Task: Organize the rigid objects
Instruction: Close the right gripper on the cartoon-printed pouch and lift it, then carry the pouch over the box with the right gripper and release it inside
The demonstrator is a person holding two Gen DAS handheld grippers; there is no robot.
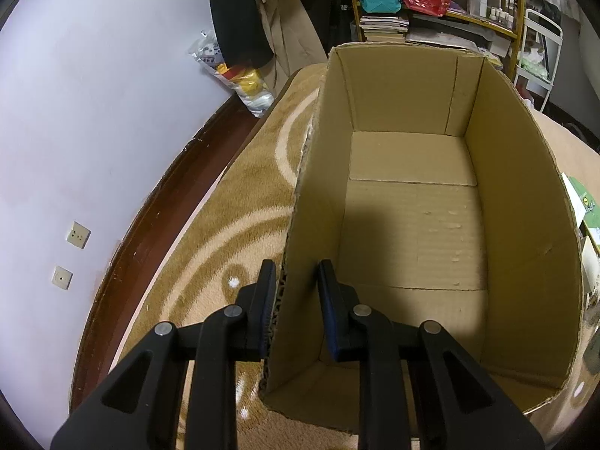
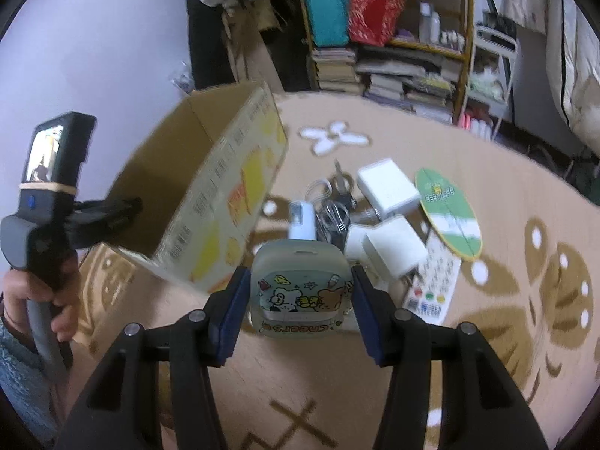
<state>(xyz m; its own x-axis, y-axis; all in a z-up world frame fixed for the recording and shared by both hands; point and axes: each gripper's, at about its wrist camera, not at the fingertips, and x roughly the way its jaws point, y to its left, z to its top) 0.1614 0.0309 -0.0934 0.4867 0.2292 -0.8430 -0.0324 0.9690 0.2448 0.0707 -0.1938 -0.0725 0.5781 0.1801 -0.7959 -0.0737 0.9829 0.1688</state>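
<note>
Figure: both wrist views, packing step. Your left gripper [image 1: 296, 296] straddled the near left wall of the cardboard box [image 1: 412, 225], one finger outside and one inside; the fingers stood at a narrow spacing, and whether both pads actually pressed the wall could not be told, since a sliver of gap showed on the inner side. The box interior was bare and it rested on the patterned carpet [image 1: 240, 195]. In the right wrist view the box appeared tilted, its printed side toward the pile, with your left hand [image 2: 45, 300] on the handle.

Your right gripper [image 2: 300, 288] had its fingers at middle width, bracketing a small rounded case with cartoon print [image 2: 300, 285]. The pads sat just beside its two flanks; firm contact could not be confirmed through the motion blur. Behind the case lay the remaining items: white adapters [image 2: 386, 187], a tangle of cables [image 2: 333, 213], a green round card [image 2: 450, 213] and a remote control [image 2: 435, 285], all near one another on the carpet.

To do this step well, you likely needed to close squarely on the case's flat flanks, since its rounded corners could slip. Holding the box wall steady would have kept the opening presented. The case probably had to clear the box's near rim before release.
</note>
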